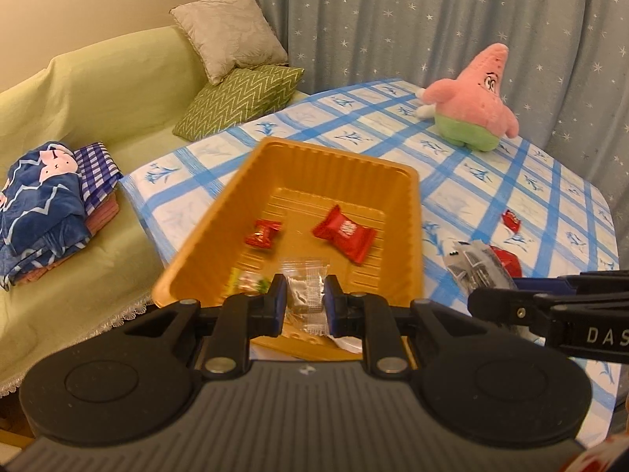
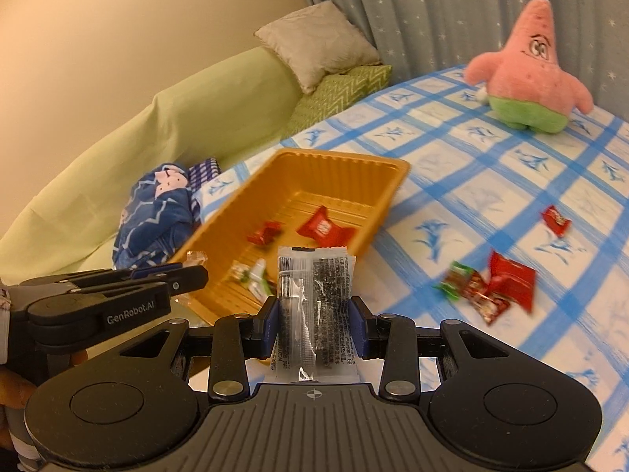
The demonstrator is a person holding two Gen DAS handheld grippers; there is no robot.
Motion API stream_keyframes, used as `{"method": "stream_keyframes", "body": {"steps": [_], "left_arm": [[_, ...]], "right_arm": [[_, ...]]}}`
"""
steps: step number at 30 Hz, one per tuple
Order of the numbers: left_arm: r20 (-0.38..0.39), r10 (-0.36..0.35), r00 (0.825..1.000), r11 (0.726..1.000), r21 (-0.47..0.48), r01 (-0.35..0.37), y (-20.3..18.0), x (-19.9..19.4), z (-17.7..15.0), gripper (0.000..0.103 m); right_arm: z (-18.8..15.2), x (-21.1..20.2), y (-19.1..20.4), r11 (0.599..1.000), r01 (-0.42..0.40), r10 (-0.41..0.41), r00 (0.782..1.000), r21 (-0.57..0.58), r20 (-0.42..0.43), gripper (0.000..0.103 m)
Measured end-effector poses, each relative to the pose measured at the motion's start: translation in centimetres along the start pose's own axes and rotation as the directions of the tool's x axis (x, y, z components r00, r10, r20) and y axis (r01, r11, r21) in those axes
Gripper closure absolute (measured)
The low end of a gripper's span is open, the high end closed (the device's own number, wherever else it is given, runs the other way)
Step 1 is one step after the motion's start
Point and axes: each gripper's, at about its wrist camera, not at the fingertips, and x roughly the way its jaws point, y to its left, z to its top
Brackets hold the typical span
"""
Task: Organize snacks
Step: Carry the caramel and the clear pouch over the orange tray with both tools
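Observation:
An orange plastic tray sits on the blue checked tablecloth. Inside lie a small red candy, a larger red packet and a green-white candy. My left gripper is shut on a small clear packet, held over the tray's near end. My right gripper is shut on a clear packet with black print, held upright just right of the tray's near corner. Loose red snacks lie on the cloth to the right.
A pink plush star stands at the far side of the table. A green sofa with cushions and folded blue cloth is on the left. A starred curtain hangs behind.

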Motion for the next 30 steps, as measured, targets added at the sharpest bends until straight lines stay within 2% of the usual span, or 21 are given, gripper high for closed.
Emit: {"method": "stream_keyframes", "body": {"steps": [12,22,30], "left_arm": [[0.004,-0.037,0.999,0.999,0.034,0.037,3.5,2.5,2.3,0.085],[-0.009,-0.069,0.998,0.996,0.051,0.07,4.3,5.2,3.8,0.085],[-0.042,-0.075,0.996,0.996,0.042,0.076,5.3,6.7,3.8,0.085]], "right_arm": [[1.8,5.3,3.2,1.0,0.016,-0.017,1.0,-0.014,-0.016,0.065],[3.6,8.7,3.6,0.998,0.055,-0.056,0.998,-0.035,-0.032,0.065],[4.3,11.5,3.5,0.996,0.067,-0.07,0.995,-0.052,-0.076,0.065]]}}
